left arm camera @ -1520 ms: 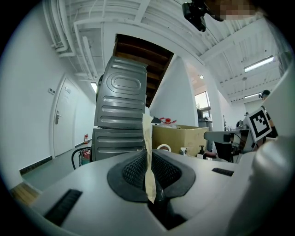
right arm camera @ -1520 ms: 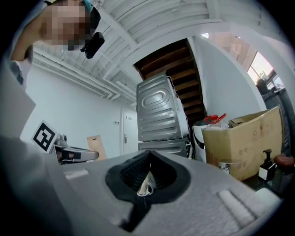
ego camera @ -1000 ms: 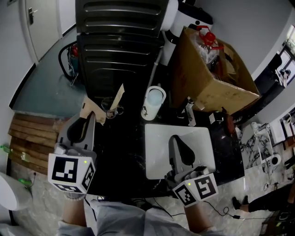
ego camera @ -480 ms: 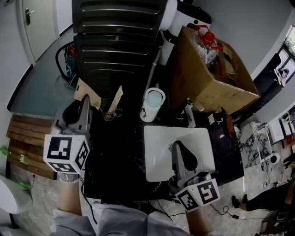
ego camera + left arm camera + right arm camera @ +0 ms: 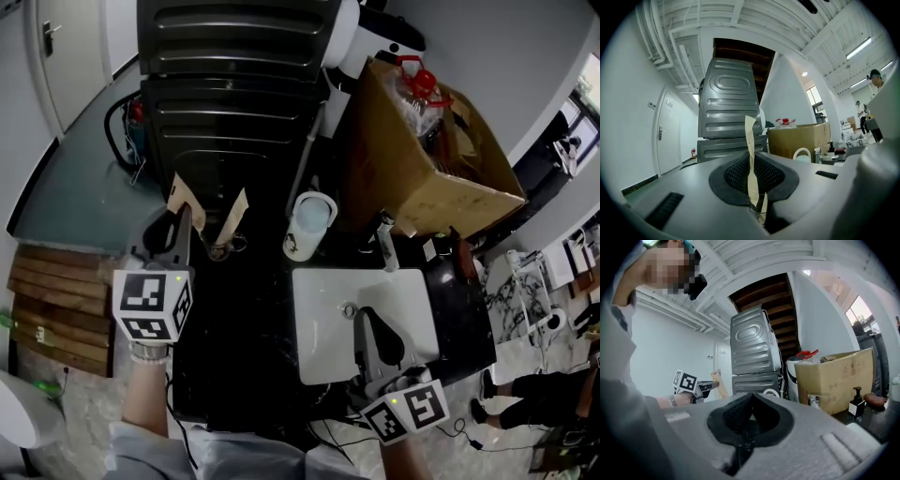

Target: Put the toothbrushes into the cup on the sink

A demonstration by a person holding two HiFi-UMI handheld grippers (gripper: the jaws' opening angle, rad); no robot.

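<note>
My left gripper [image 5: 179, 223] is shut on a tan paper-wrapped toothbrush [image 5: 185, 200], held above the black counter's left side. In the left gripper view that wrapper [image 5: 750, 159] stands upright between the jaws. A second wrapped toothbrush [image 5: 233, 214] leans in a small glass cup [image 5: 221, 248] just right of the left gripper. A white cup [image 5: 309, 225] stands behind the white sink [image 5: 323, 347]. My right gripper [image 5: 362, 317] hovers over the sink basin, shut and empty, its pads meeting in the right gripper view [image 5: 750, 405].
Dark stacked machines [image 5: 234, 94] rise behind the counter. An open cardboard box [image 5: 422, 159] stands at the back right. A faucet [image 5: 386, 239] sits at the sink's far edge, a soap bottle [image 5: 855, 406] further right. Wooden boards [image 5: 56, 291] lie on the floor left.
My left gripper has lifted the wrapped toothbrush up and away from the glass cup's side. The right gripper stays over the sink.
</note>
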